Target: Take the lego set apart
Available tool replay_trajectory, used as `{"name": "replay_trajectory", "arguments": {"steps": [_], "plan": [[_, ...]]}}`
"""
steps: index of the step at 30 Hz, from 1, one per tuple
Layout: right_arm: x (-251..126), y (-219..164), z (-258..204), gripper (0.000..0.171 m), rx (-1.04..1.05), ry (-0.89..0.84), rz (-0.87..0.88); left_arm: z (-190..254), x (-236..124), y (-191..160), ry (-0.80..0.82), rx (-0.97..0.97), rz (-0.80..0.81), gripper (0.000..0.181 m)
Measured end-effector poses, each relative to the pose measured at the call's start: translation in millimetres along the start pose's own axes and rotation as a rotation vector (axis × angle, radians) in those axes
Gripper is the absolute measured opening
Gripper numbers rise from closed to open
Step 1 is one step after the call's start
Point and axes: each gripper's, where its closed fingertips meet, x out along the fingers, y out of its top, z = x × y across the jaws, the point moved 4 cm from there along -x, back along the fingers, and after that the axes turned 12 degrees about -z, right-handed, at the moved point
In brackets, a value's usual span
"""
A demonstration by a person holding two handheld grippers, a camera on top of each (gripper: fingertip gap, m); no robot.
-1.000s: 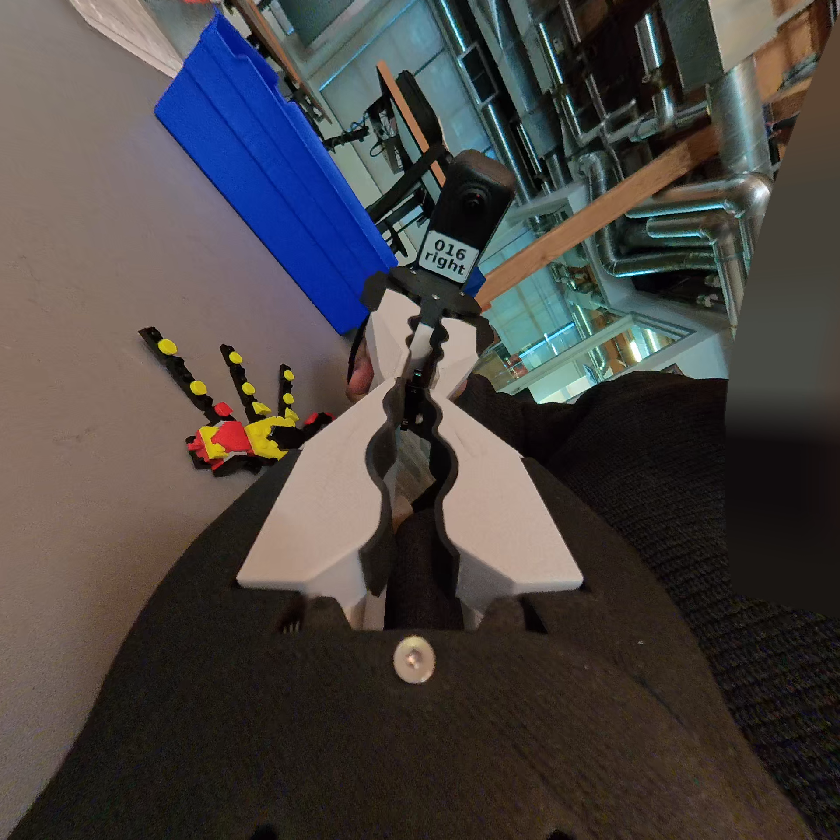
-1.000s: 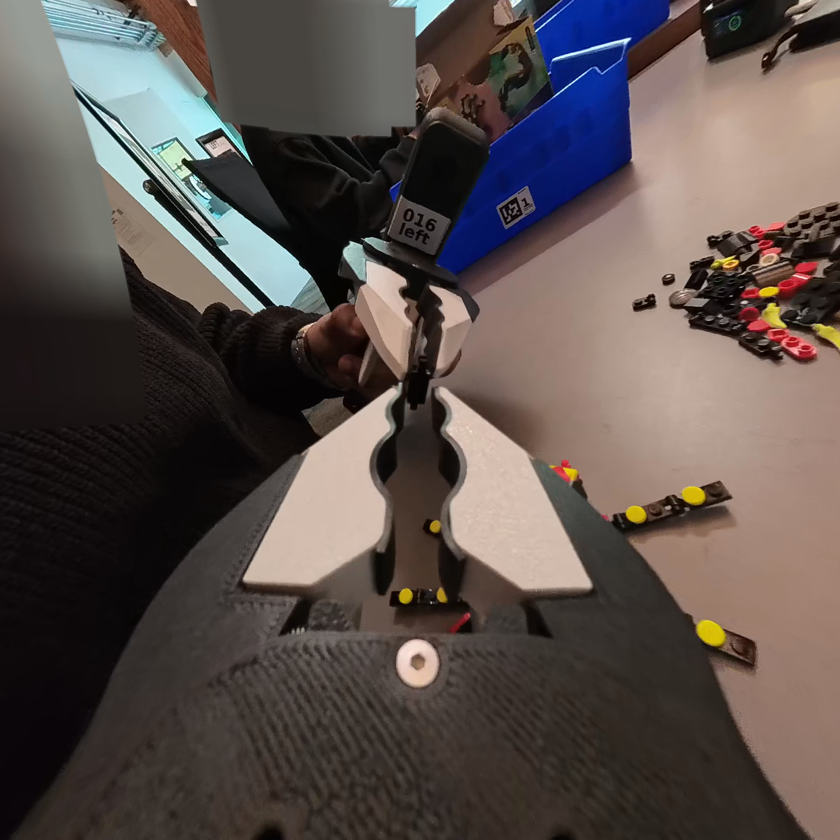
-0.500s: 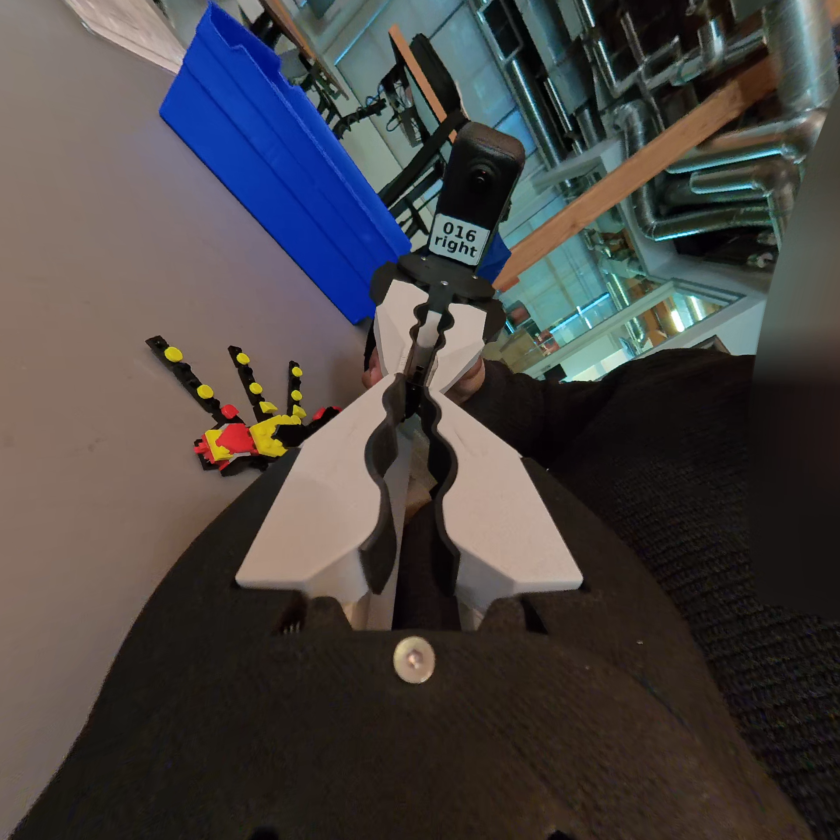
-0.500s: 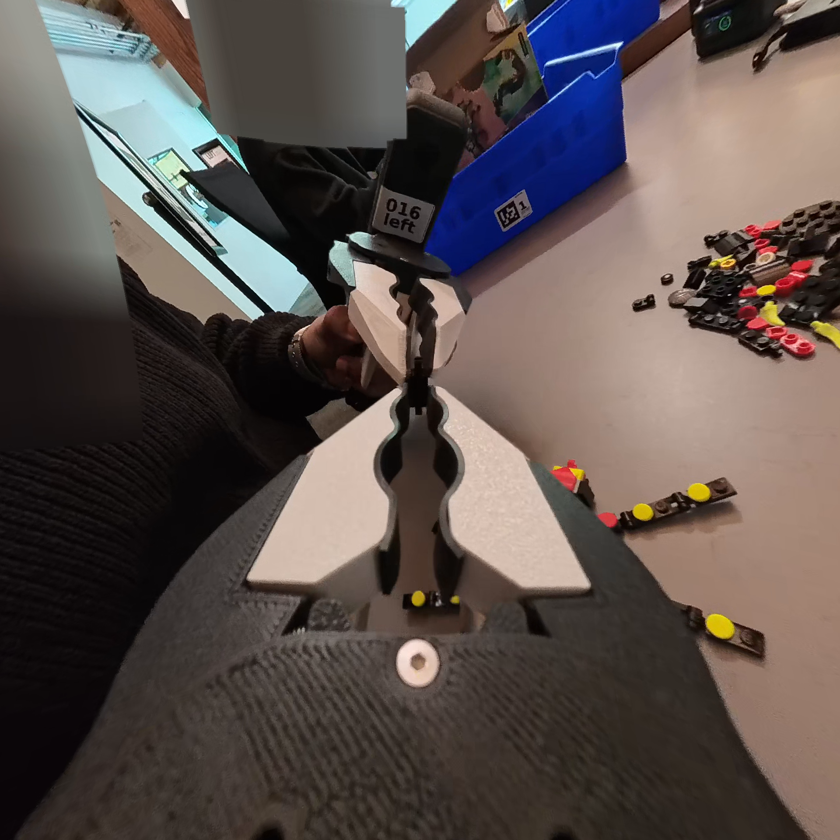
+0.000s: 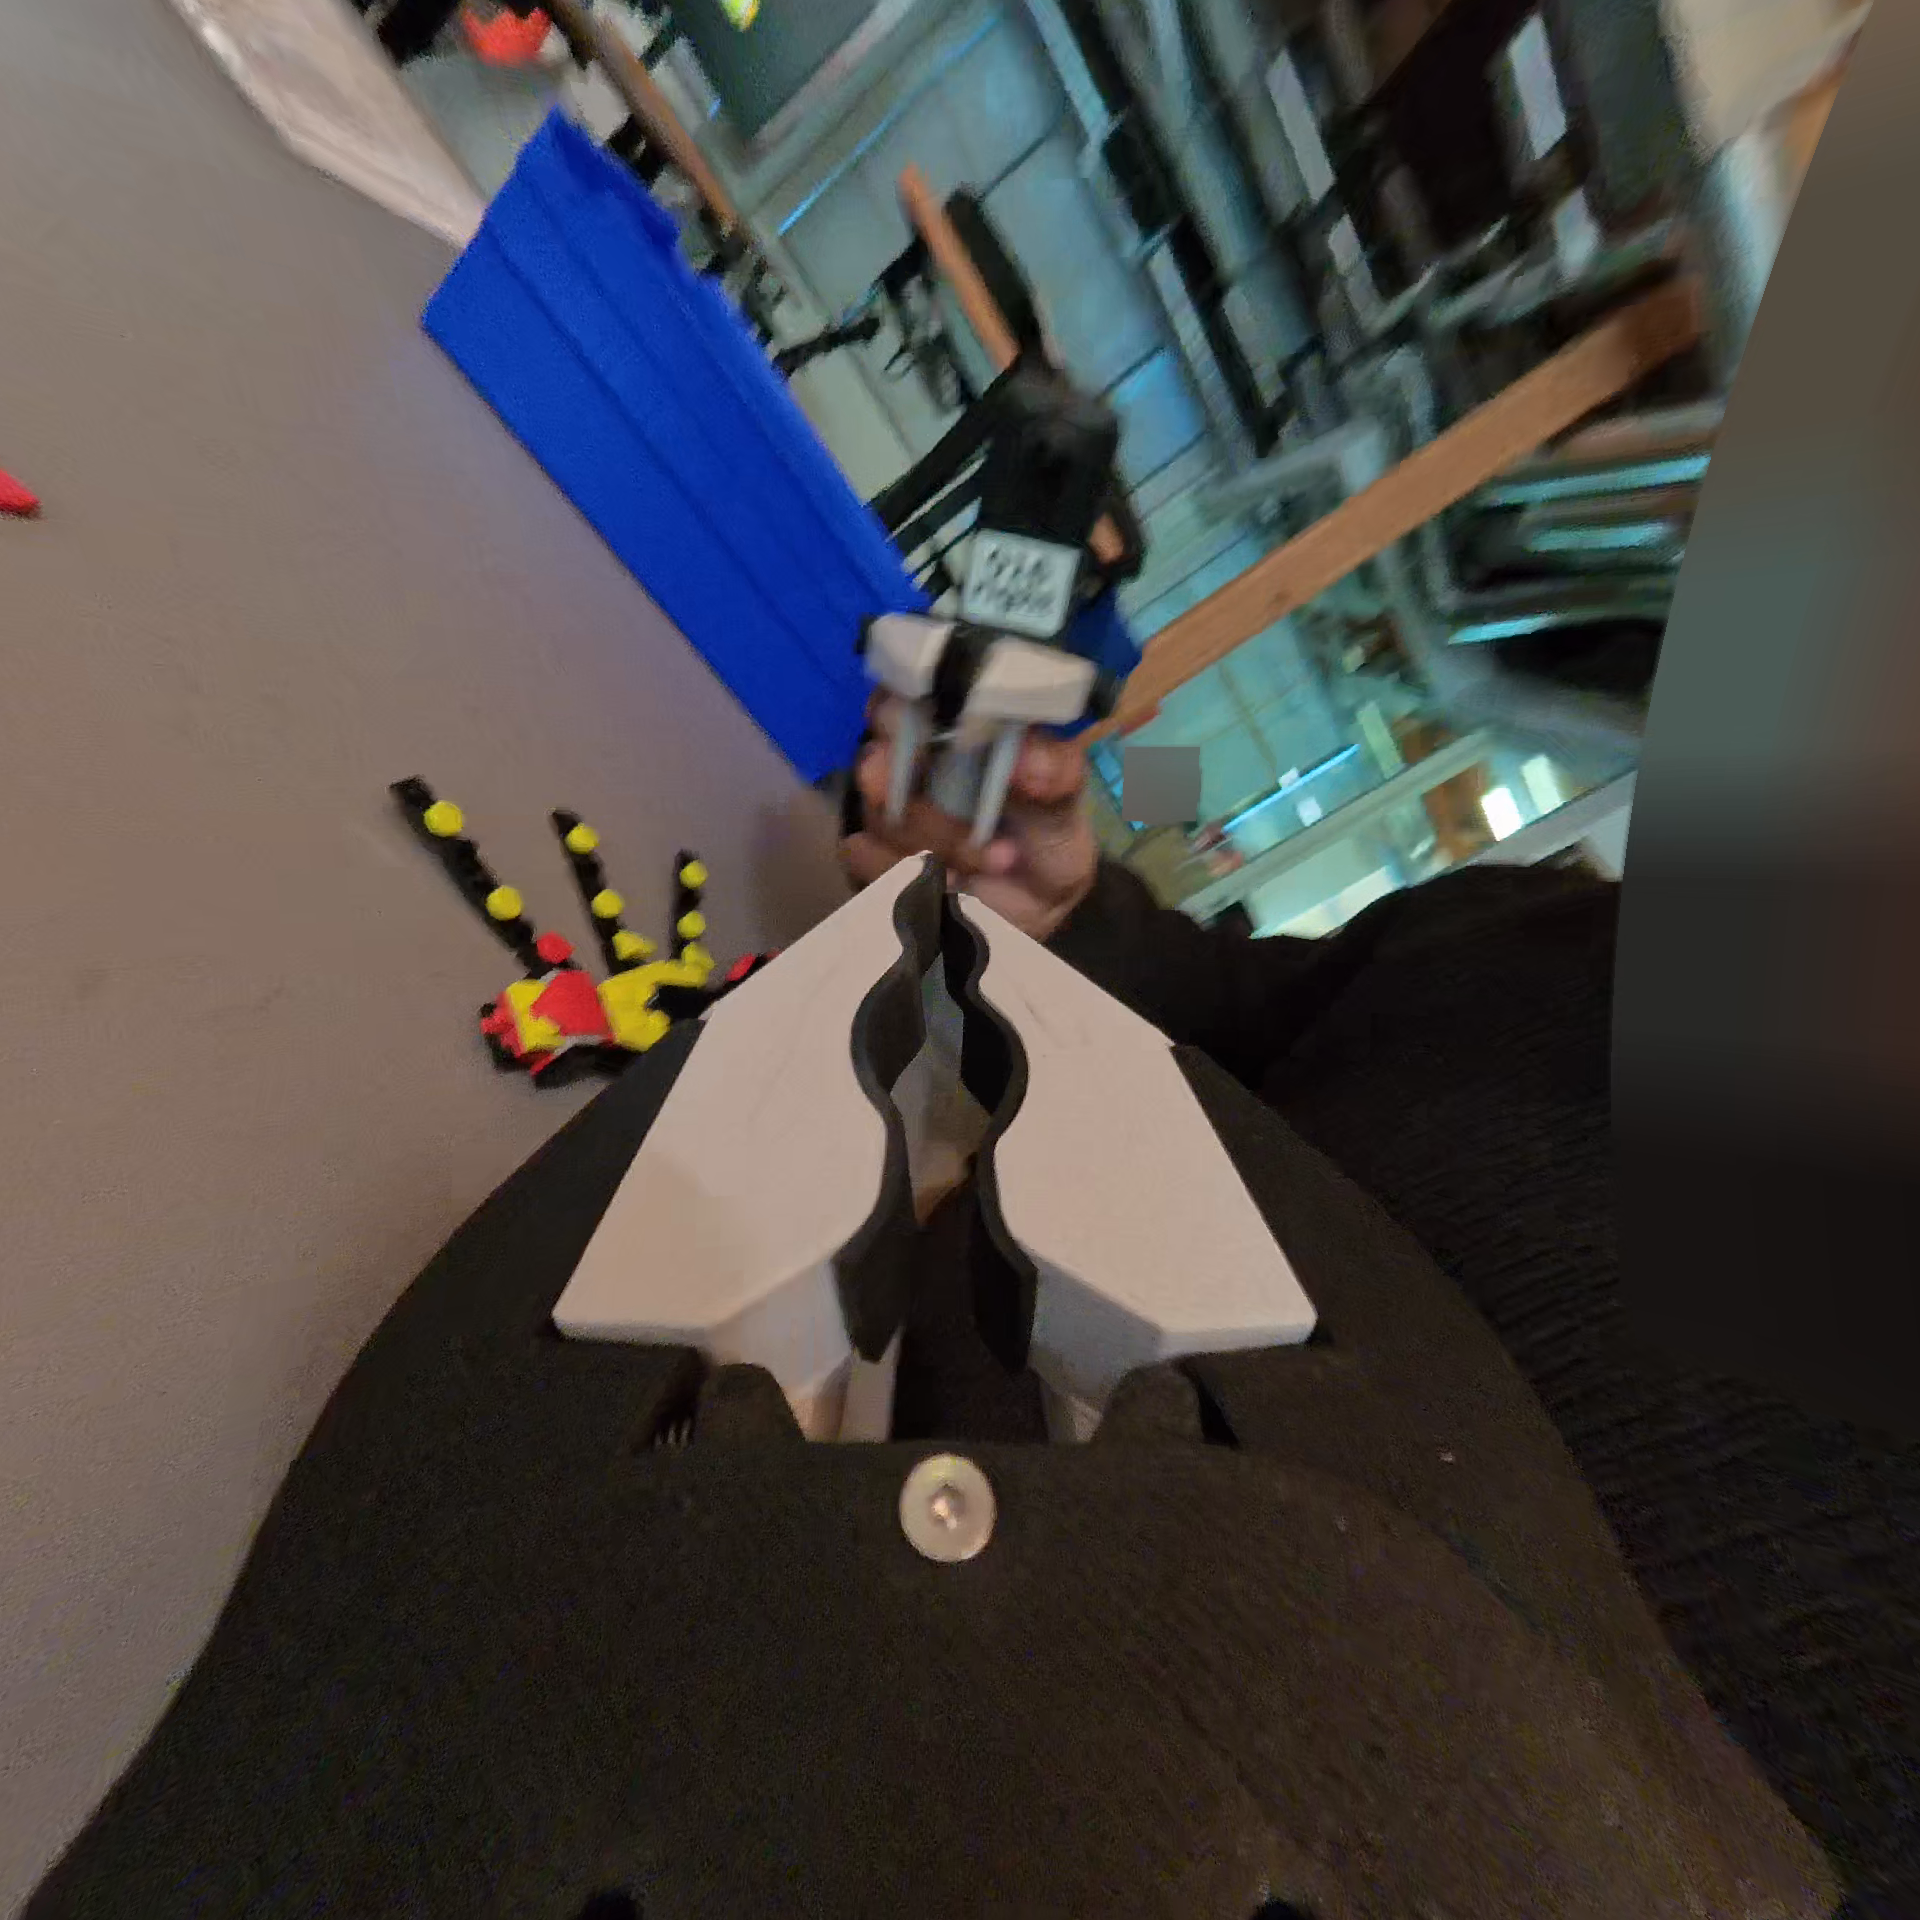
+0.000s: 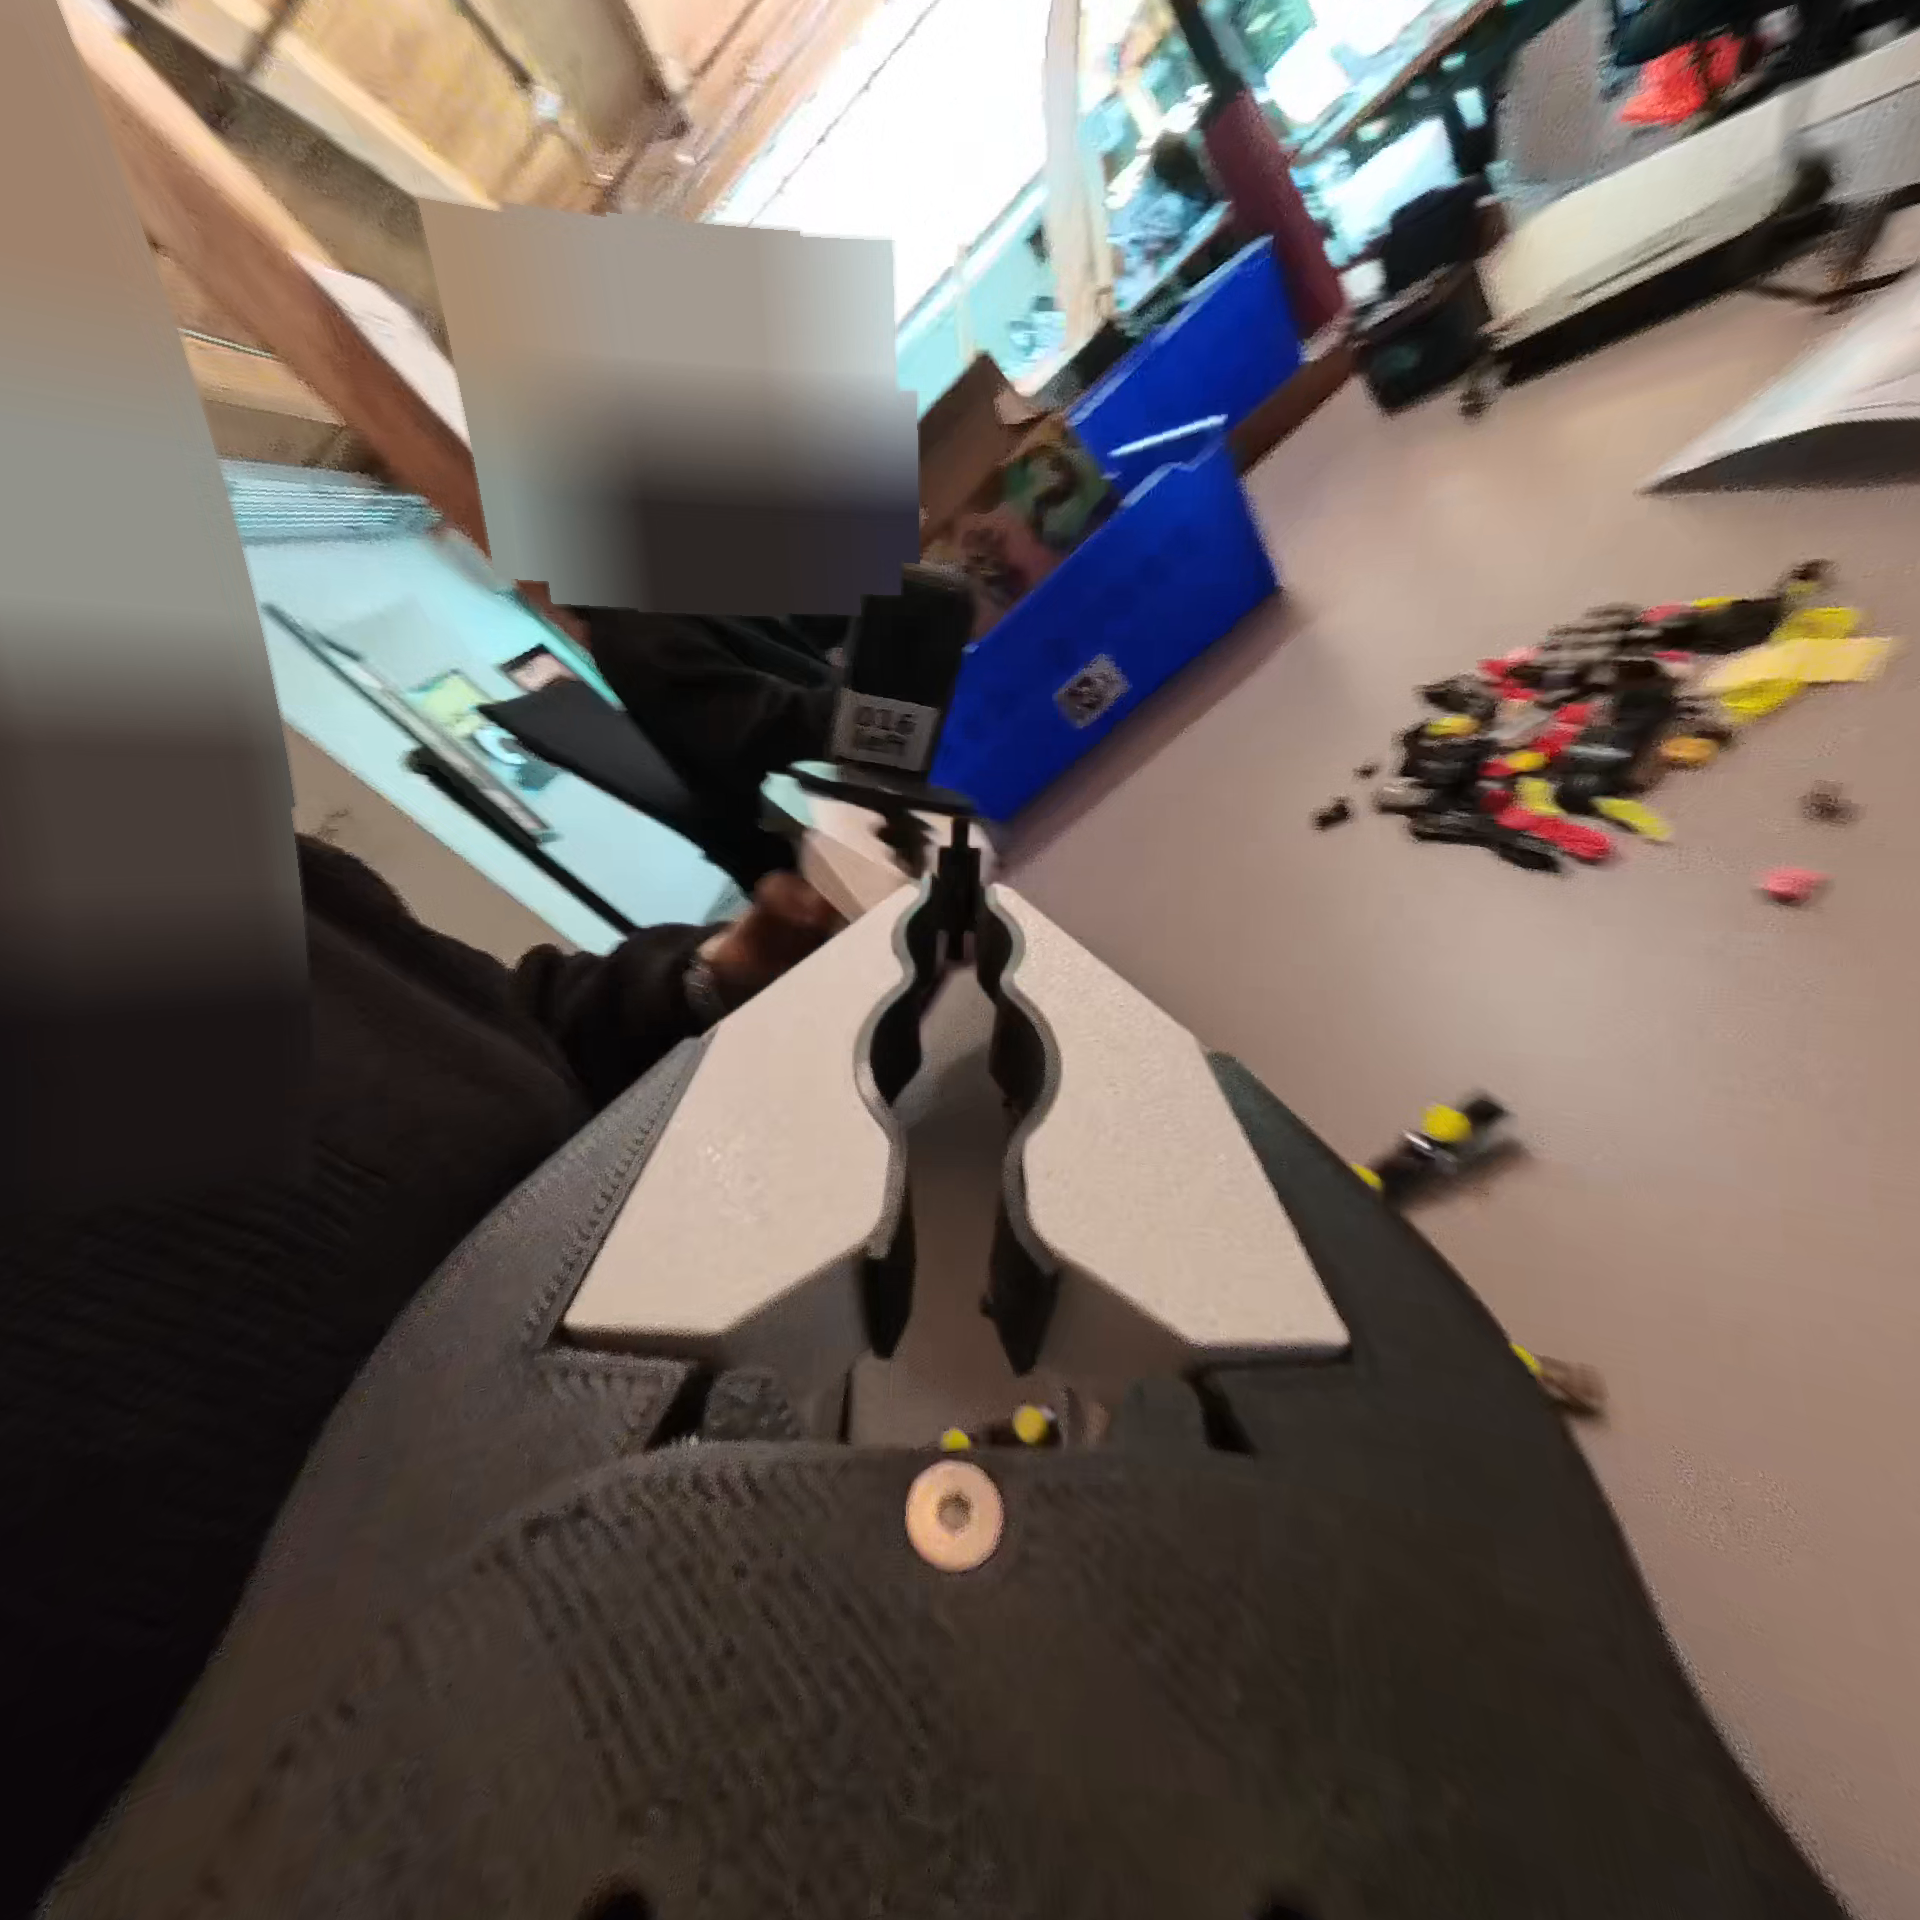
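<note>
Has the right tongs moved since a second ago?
Yes. In the left wrist view the right tongs have tilted, their fingers now pointing down, against the blue bin.

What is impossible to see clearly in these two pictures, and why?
- Small black piece pinched at the left tool tips: too small and blurred in both views to tell its shape.
- Heap of loose black, red and yellow lego pieces: motion blur in the right wrist view merges them.
- Right tool: the narrow tip gap leaves its grip uncertain.
- Black strips with yellow studs: partly hidden behind the tool body.

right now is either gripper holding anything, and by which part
The right gripper pinches a small black piece by one end; for the left gripper it cannot be told.
</note>
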Motion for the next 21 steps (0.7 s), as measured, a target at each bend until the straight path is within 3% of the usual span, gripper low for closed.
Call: {"name": "replay_trajectory", "arguments": {"steps": [2,5,8,12,21], "plan": [[-7.7,-3.4,10.2,0.006,0.021,-0.035,-0.003,2.4,-3.2,5.3,-0.026,-0.001,0.033,0.0],[-0.6,-5.2,9.9,0.006,-0.003,-0.033,-0.044,-9.4,-5.6,3.8,0.059,0.02,0.021,0.0],[19.2,-17.1,-1.1,0.006,-0.064,-0.007,-0.138,-11.0,-6.0,4.4,0.024,-0.005,0.048,0.013],[35.2,-20.1,-10.6,0.006,-0.024,0.061,-0.119,-5.1,3.7,-1.3,-0.051,-0.018,0.005,0.019],[40.3,-18.7,-7.2,0.006,-0.047,0.03,-0.063,-6.8,10.8,-4.4,-0.05,-0.03,-0.012,0.003]]}}
